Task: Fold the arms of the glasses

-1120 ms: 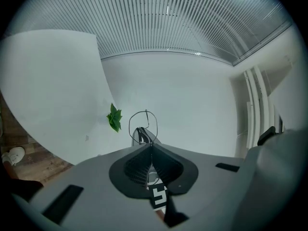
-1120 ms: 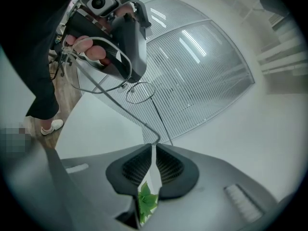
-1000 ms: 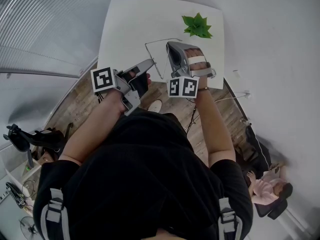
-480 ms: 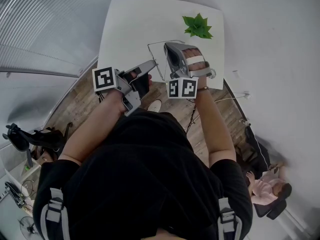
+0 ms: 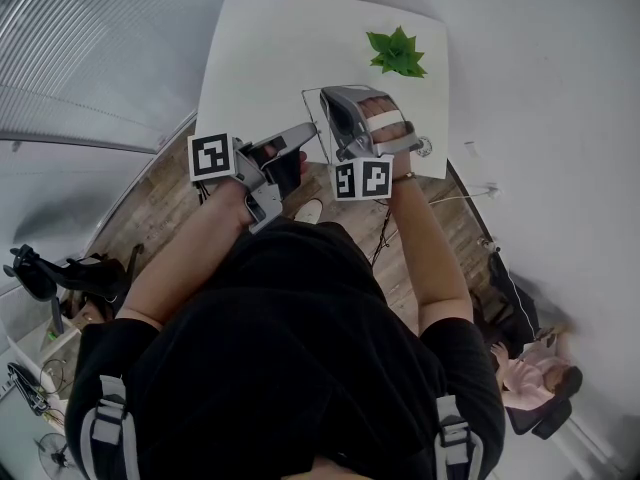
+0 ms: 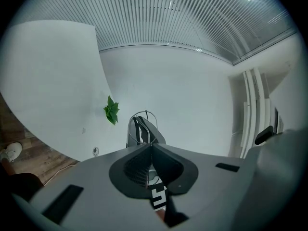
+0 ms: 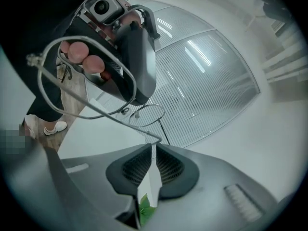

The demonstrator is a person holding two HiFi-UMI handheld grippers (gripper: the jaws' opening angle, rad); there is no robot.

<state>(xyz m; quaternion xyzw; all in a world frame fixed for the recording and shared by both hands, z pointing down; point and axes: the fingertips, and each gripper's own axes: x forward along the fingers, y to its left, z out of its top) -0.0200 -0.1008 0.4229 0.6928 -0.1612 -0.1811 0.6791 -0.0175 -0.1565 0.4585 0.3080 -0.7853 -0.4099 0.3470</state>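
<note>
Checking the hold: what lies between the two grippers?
Only the glasses: their thin frame runs from left gripper to right gripper, both shut on it. Head view shows it.

The white table (image 5: 255, 63) is bare across its left and middle, leaving open passage there. At its far right stands a green plant (image 5: 396, 52). Over the near edge the glasses (image 7: 147, 115) bridge the left gripper (image 5: 310, 130) and right gripper (image 5: 328, 98).

— What do we see at our left gripper (image 6: 151, 146)?
— At six o'clock its jaws stand together, pinching the thin wire of the glasses (image 6: 145, 111). One lens loop rises toward twelve.
— And beyond?
— The right gripper (image 6: 144, 134) is just behind the loop. We see a green plant (image 6: 111, 110) at ten o'clock on the white table (image 6: 57, 81).
</note>
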